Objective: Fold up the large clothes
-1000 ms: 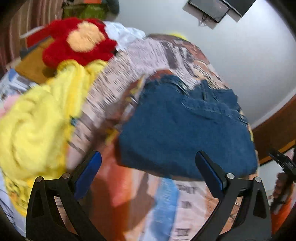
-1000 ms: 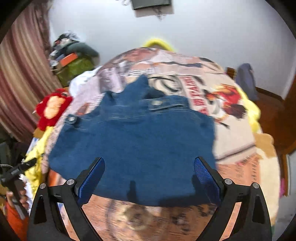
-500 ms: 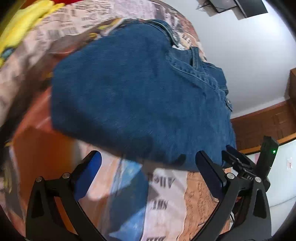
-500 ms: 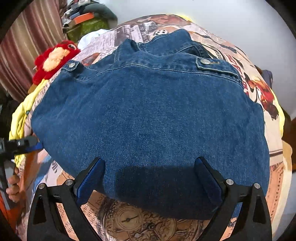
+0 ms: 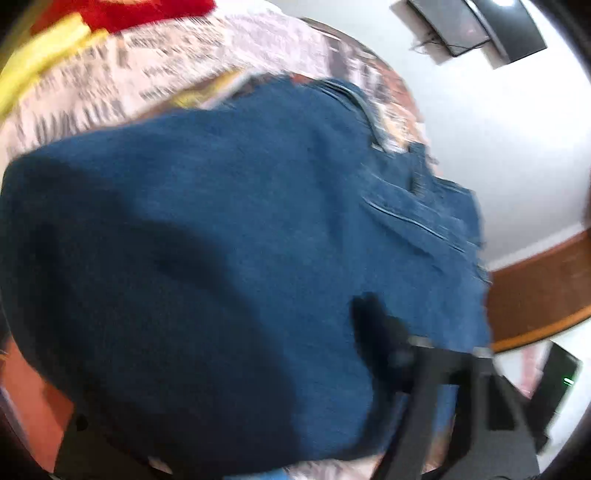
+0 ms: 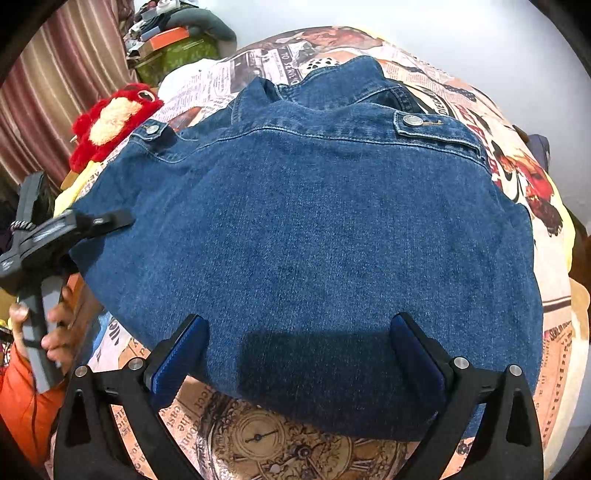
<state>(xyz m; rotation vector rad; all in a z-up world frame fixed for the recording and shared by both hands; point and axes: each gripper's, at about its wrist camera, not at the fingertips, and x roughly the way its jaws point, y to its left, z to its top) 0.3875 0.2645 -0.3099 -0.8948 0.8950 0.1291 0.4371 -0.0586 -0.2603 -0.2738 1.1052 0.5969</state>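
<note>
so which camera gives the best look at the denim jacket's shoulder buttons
The right wrist view. It is sharp, and both metal buttons show on the shoulder tabs of the denim jacket lying on the printed bedspread. The left wrist view is motion-blurred and close: it shows blue denim and some seams, but no button can be made out.

Newspaper-print bedspread, red plush toy, striped curtain, yellow cloth, white wall

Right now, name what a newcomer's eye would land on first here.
A big blue denim jacket fills the middle, spread flat over a newspaper-print bedsheet. A red plush toy sits beyond its left shoulder. The right gripper stands open over the near hem, while the left gripper is closing at the jacket's left edge.
</note>
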